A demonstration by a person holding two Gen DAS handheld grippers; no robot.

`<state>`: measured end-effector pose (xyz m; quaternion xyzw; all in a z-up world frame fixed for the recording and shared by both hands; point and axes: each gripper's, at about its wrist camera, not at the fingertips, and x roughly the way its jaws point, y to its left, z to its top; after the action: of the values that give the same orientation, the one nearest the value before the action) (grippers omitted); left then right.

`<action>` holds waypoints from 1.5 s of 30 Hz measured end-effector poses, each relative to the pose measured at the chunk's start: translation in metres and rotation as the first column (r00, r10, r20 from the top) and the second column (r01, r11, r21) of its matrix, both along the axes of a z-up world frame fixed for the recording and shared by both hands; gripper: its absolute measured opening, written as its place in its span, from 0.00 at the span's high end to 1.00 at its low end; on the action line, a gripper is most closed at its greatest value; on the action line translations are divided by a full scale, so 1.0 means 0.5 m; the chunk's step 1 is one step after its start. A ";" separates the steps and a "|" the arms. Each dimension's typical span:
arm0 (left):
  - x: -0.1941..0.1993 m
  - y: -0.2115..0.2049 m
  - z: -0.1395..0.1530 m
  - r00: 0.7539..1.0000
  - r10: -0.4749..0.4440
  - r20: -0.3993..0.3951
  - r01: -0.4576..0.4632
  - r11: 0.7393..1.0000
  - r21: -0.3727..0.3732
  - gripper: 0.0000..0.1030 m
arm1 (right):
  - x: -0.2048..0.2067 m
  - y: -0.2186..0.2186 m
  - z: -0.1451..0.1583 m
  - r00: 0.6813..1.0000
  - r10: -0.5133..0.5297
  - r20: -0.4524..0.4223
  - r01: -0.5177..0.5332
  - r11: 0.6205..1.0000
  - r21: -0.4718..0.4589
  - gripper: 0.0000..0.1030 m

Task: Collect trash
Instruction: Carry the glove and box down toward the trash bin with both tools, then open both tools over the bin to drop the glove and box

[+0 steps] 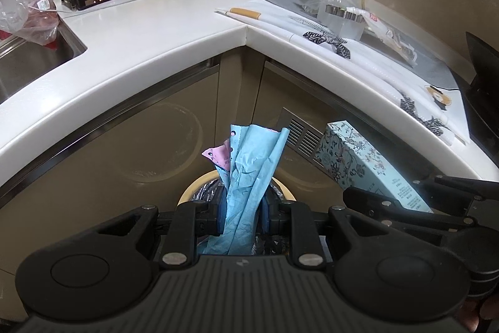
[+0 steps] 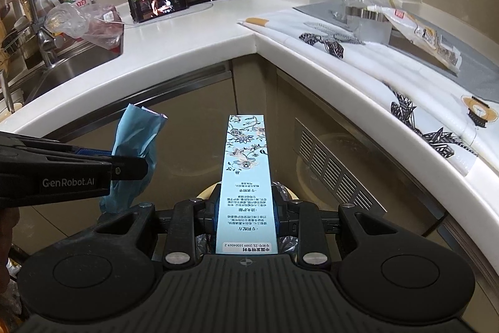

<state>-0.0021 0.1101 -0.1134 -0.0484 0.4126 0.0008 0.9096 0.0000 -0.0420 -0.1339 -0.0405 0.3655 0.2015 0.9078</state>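
Left gripper [image 1: 241, 213] clamps crumpled blue paper [image 1: 249, 173], right gripper [image 2: 246, 214] clamps a floral pale-blue carton [image 2: 244, 177], both above a foil-lined round bin [image 1: 199, 192].

Crumpled blue paper [image 1: 246, 177], with pink slips [image 1: 218, 156] behind, stands upright at lower centre. Floral light-blue carton [image 2: 246, 177] tilts upward, centre frame. Foil-lined bin [image 1: 199, 192] sits below both.

Both wrist cameras look forward and downward along their fingers, close above the bin [image 1: 190, 192], sharing the counter corner [image 1: 246, 28].
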 end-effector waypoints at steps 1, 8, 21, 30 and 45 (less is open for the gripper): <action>0.008 0.000 -0.005 1.000 0.002 -0.006 -0.002 1.000 -0.001 0.77 | 0.005 0.000 -0.005 1.000 -0.002 -0.005 0.002 1.000 -0.001 0.70; 0.066 0.013 -0.054 0.999 0.000 -0.054 0.000 1.000 -0.002 0.77 | 0.059 0.006 -0.063 0.998 -0.017 -0.056 0.017 1.000 -0.006 0.70; 0.203 0.021 -0.222 0.974 0.022 -0.227 -0.025 1.000 -0.011 0.77 | 0.174 0.039 -0.222 0.988 -0.042 -0.151 0.034 0.998 -0.055 0.70; 0.265 0.026 -0.296 0.958 0.024 -0.285 -0.026 1.000 -0.001 0.77 | 0.230 0.045 -0.295 0.978 -0.073 -0.194 0.056 0.994 -0.091 0.70; 0.313 0.022 -0.365 0.938 0.025 -0.346 -0.018 1.000 0.024 0.75 | 0.278 0.071 -0.357 0.963 -0.094 -0.252 0.067 0.991 -0.115 0.70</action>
<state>0.1544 0.1212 -0.2960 -0.0429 0.5656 0.0235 0.8232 0.1391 -0.0064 -0.3123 -0.0473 0.4914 0.1484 0.8569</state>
